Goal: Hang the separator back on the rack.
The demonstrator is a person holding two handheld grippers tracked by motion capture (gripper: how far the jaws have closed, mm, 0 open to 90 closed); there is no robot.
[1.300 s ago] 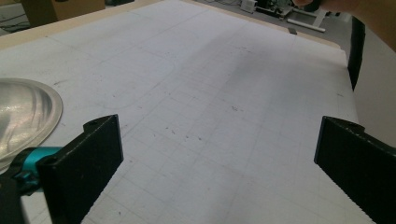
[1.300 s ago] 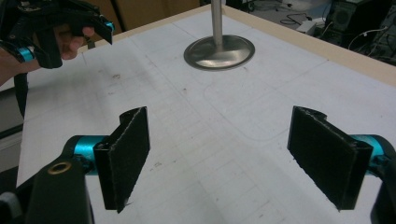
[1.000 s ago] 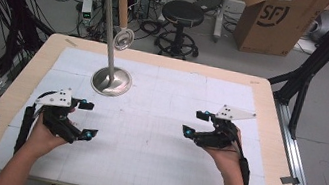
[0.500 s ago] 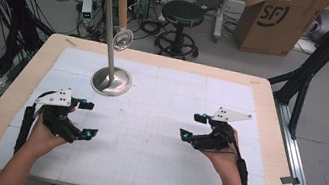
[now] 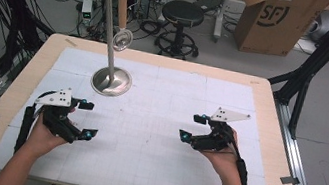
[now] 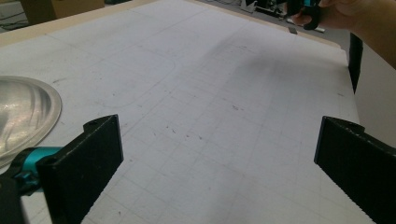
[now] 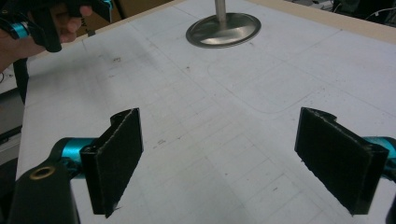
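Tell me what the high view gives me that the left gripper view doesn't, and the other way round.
The high view alone gives the whole metal stand: its tall pole, the tray on top and a small disc hung partway up, plus the black stool and cardboard box on the floor behind the table. The left gripper view alone gives a close look between the left gripper jaws, which stand wide apart with nothing between them over the gridded mat. Both show the stand's round base, the mat and the right gripper.
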